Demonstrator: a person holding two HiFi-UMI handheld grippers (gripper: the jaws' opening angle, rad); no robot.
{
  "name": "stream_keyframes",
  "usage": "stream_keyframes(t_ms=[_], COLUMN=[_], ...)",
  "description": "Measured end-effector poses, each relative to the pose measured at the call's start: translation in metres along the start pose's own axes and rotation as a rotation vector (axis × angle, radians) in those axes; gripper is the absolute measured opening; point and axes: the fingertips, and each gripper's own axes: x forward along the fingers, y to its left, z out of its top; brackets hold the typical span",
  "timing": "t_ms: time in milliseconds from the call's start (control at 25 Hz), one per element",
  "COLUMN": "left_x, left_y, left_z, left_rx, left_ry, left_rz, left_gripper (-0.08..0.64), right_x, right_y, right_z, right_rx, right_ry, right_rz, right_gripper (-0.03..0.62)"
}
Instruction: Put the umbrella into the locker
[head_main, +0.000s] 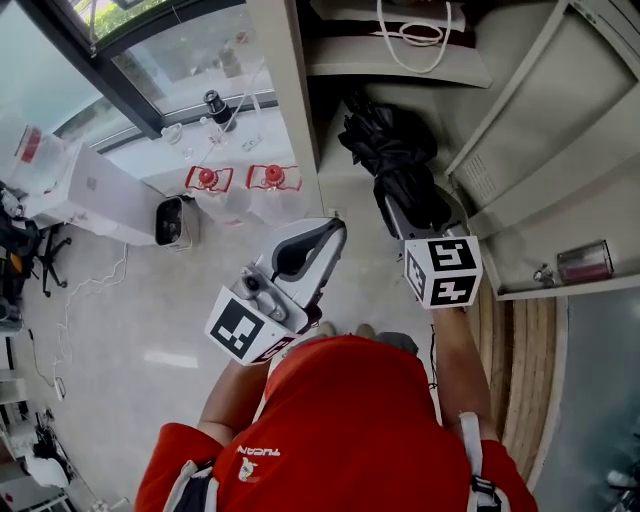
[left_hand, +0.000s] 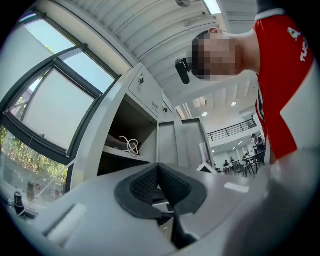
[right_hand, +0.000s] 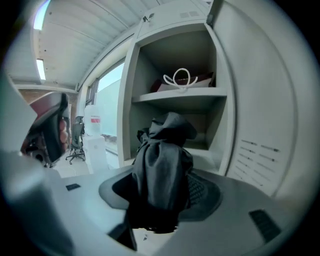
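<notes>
A folded black umbrella (head_main: 395, 160) is clamped between the jaws of my right gripper (head_main: 408, 212), tip toward the open grey locker (head_main: 330, 160). In the right gripper view the umbrella (right_hand: 162, 165) fills the gap of the right gripper (right_hand: 161, 197) and points at the locker's lower compartment (right_hand: 212, 150), below the shelf (right_hand: 180, 95). My left gripper (head_main: 325, 235) hangs left of the umbrella, in front of the locker's left wall, apart from it. Seen from the left gripper view, the left gripper (left_hand: 159, 181) has its pads together with nothing between them.
The locker door (head_main: 560, 150) stands swung open at the right. A white cord (head_main: 415, 30) lies on the upper shelf. Two containers with red lids (head_main: 240, 180), a white box (head_main: 90, 195) and an office chair (head_main: 30, 250) stand left by the window.
</notes>
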Motion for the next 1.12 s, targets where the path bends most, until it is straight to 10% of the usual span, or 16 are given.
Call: stream_keyframes(t_ms=[1120], left_x=[-0.011], left_y=[0.022], left_z=[-0.027], left_rx=[-0.005], left_ry=[0.130], left_rz=[0.017], left_gripper=[0.005], right_x=[0.159], right_y=[-0.037], right_z=[0.042], right_rx=[-0.147], right_ry=[0.269], right_rz=[0.003], right_gripper=[0.229])
